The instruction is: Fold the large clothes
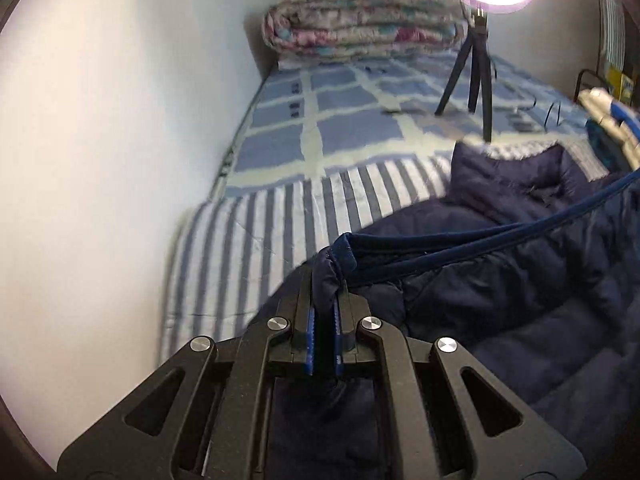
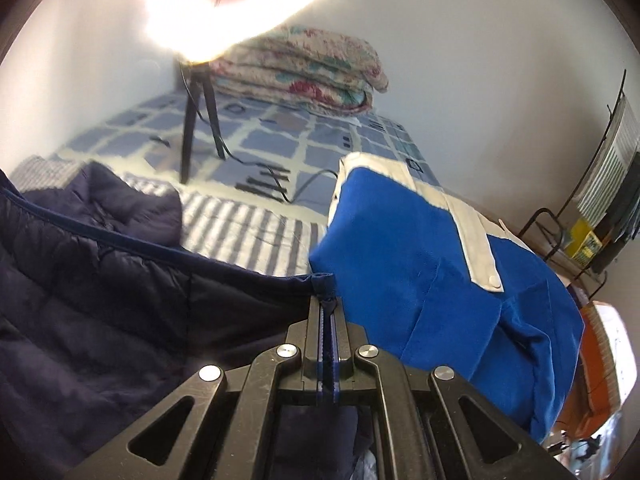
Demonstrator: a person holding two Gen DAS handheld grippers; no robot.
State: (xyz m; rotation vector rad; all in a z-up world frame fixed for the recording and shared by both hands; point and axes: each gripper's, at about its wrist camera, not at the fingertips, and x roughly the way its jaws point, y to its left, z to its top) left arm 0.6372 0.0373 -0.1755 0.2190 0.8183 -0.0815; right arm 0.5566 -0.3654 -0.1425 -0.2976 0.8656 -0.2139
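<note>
The left hand-held gripper [image 1: 325,280] is clamped narrow on one corner of the navy puffer jacket [image 1: 520,280], and the right hand-held gripper [image 2: 329,304] pinches the other corner of the same piped hem, which stretches taut between them. The jacket's body spreads over the striped near end of the bed [image 1: 280,208]. A blue-and-white garment [image 2: 420,260] lies by the bed's right edge. A folded floral quilt [image 1: 360,24] and a ring light tripod [image 1: 476,76] stand toward the far end.
</note>
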